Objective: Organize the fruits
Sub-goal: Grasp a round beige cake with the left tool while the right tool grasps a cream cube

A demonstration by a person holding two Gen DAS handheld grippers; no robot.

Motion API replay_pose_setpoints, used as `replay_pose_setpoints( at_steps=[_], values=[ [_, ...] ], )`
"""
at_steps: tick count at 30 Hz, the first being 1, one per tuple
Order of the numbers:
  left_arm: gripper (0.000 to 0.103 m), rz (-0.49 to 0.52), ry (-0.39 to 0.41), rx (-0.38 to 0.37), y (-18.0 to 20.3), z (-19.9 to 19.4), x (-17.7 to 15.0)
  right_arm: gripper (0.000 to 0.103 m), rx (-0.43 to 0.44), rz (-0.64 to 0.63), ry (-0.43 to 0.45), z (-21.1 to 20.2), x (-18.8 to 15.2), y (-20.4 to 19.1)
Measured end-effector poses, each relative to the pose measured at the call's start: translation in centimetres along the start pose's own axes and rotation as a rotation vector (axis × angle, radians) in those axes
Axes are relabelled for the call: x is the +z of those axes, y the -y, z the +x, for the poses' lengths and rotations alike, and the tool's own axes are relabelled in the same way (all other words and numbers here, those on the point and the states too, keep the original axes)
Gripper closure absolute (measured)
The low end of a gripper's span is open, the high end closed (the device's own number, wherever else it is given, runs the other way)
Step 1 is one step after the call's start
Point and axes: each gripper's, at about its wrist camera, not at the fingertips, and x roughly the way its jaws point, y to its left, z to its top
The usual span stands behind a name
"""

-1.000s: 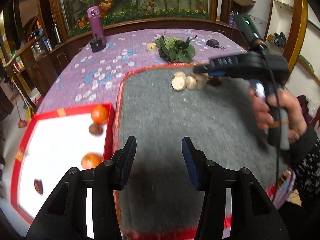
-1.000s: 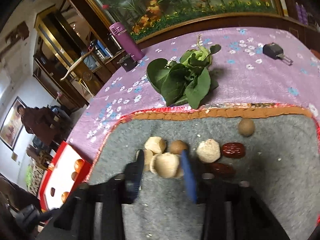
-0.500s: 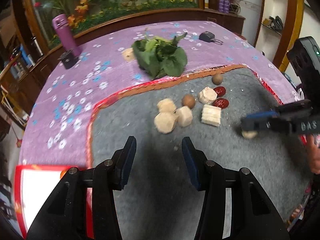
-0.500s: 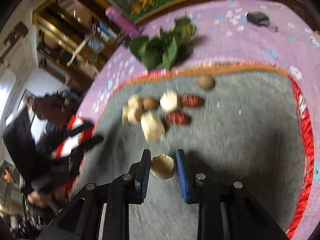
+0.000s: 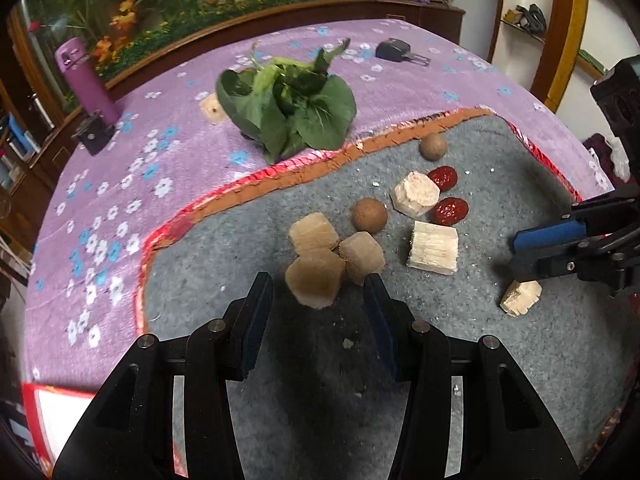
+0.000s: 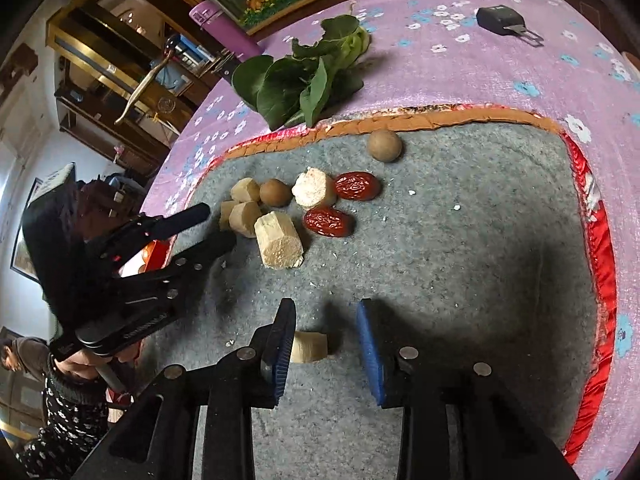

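On the grey mat (image 5: pixel 304 364) lie several pale sugarcane chunks (image 5: pixel 316 282), two brown longans (image 5: pixel 369 214) and two red dates (image 5: pixel 450 210). My left gripper (image 5: pixel 318 326) is open, its jaws just short of the nearest chunk. My right gripper (image 6: pixel 326 342) is open over a small cane piece (image 6: pixel 310 346) that lies on the mat (image 6: pixel 460 260) against the left finger. This piece also shows in the left wrist view (image 5: pixel 520 302) under the right gripper (image 5: pixel 532 254). The chunk pile (image 6: pixel 278 240) and dates (image 6: pixel 328 222) lie ahead of the right gripper.
A bunch of green leaves (image 5: pixel 288 114) lies on the purple flowered cloth (image 5: pixel 120 200) beyond the mat. A purple flask (image 5: pixel 86 78), a black box (image 5: pixel 94 136) and a car key (image 5: pixel 396 51) lie farther back. A red-rimmed white tray corner (image 5: pixel 60 420) shows lower left.
My right gripper carried a small cane piece away from the pile, lowered it and opened; the piece now lies on the mat. My left gripper swung from the tray toward the pile.
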Motion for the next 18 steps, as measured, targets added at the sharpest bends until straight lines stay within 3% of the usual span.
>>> replay_pose_setpoints(
  at_steps=[5, 8, 9, 18],
  values=[
    [0.058, 0.001, 0.014, -0.027, 0.3, 0.7, -0.2, 0.068, 0.010, 0.008, -0.005, 0.2, 0.0, 0.2],
    [0.066, -0.005, 0.038, -0.026, 0.4, 0.3, -0.2, 0.068, 0.015, 0.008, -0.004, 0.2, -0.1, 0.2],
    [0.074, -0.013, 0.045, -0.024, 0.3, 0.1, -0.2, 0.068, 0.016, 0.009, -0.003, 0.2, -0.1, 0.3],
    [0.073, -0.109, 0.117, -0.054, -0.6, -3.1, -2.0, 0.065, 0.064, -0.042, 0.009, -0.1, -0.4, -0.9]
  ],
)
